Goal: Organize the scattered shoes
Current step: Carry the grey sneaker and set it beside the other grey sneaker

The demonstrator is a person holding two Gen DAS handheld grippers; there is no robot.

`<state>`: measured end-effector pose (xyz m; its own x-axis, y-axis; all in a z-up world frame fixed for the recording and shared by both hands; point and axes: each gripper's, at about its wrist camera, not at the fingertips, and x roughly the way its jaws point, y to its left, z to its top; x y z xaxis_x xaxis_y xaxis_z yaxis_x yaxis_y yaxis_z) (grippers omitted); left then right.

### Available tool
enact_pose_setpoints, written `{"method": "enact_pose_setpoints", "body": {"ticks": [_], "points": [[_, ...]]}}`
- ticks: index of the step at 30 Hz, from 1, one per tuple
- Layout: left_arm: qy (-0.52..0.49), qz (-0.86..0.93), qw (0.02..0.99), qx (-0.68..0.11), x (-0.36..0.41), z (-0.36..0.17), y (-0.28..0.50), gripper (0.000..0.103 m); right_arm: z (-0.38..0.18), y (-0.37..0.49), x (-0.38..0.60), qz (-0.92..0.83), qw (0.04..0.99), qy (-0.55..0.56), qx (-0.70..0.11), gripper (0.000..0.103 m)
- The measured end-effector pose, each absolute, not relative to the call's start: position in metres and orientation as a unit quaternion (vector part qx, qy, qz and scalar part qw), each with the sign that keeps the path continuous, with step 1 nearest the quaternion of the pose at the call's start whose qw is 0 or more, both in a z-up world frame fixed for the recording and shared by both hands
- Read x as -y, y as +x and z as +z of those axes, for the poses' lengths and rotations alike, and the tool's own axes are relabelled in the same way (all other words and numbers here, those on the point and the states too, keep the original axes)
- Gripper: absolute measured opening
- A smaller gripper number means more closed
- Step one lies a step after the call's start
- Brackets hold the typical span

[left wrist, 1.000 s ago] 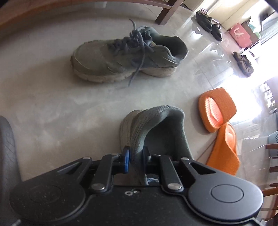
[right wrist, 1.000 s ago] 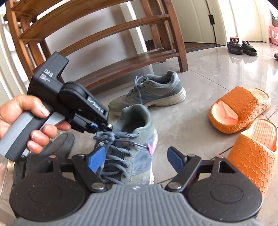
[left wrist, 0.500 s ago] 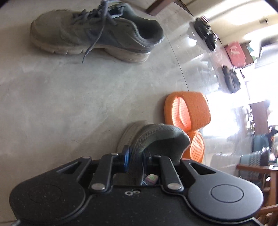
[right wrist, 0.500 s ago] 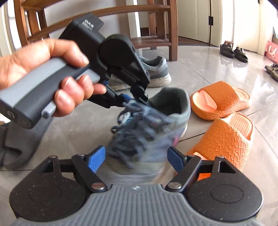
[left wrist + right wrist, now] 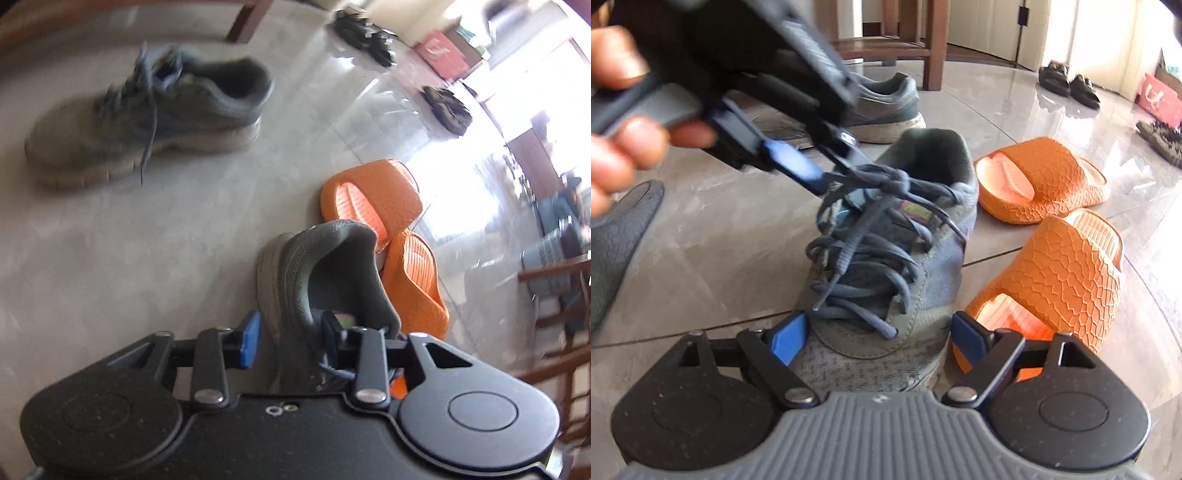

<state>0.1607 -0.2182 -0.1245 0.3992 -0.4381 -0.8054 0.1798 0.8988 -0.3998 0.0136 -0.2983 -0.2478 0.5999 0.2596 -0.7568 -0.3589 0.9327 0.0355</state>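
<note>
Where a second ago clamped tight on the collar of the grey sneaker (image 5: pixel 886 258) at centre frame, now opening: left gripper (image 5: pixel 290 338) with pads parting off the collar wall, shoe resting on the floor (image 5: pixel 110 258) beside the orange slides (image 5: pixel 1045 236), so likely a hand-over. Right gripper (image 5: pixel 877 338) spread wide, straddling the toe at lower centre, tilted steeply down, not yet gripping.
</note>
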Motion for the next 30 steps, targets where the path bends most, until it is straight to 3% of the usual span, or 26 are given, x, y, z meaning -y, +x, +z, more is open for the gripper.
{"method": "enact_pose_setpoints", "body": {"ticks": [5, 10, 20, 22, 24, 26, 27, 28, 30], "points": [[-0.034, -0.166, 0.891, -0.422, 0.198, -0.097, 0.171, 0.04, -0.25, 0.031, 0.304, 0.142, 0.902, -0.058, -0.403, 0.086], [0.12, -0.129, 0.922, -0.346, 0.19, -0.105, 0.19, 0.04, -0.249, 0.04, 0.311, 0.113, 0.907, -0.076, -0.399, 0.086], [0.208, -0.122, 0.9, -0.363, 0.204, -0.146, 0.235, 0.037, -0.224, 0.038, 0.332, 0.121, 0.917, -0.011, -0.379, 0.079], [0.186, -0.118, 0.902, -0.371, 0.2, -0.15, 0.244, 0.028, -0.222, 0.038, 0.331, 0.128, 0.918, -0.006, -0.376, 0.079], [0.176, -0.115, 0.902, -0.377, 0.2, -0.152, 0.245, 0.026, -0.224, 0.039, 0.325, 0.133, 0.916, -0.022, -0.379, 0.079], [0.177, -0.107, 0.902, -0.378, 0.203, -0.152, 0.244, 0.024, -0.226, 0.04, 0.321, 0.137, 0.913, -0.031, -0.383, 0.064], [0.162, -0.1, 0.903, -0.384, 0.203, -0.151, 0.244, 0.023, -0.227, 0.041, 0.32, 0.141, 0.912, -0.032, -0.385, 0.044], [0.147, -0.092, 0.904, -0.39, 0.202, -0.149, 0.243, 0.02, -0.228, 0.042, 0.319, 0.146, 0.909, -0.031, -0.389, 0.033], [0.108, -0.082, 0.904, -0.406, 0.2, -0.144, 0.24, 0.017, -0.229, 0.043, 0.319, 0.149, 0.907, -0.031, -0.392, 0.031]]}}
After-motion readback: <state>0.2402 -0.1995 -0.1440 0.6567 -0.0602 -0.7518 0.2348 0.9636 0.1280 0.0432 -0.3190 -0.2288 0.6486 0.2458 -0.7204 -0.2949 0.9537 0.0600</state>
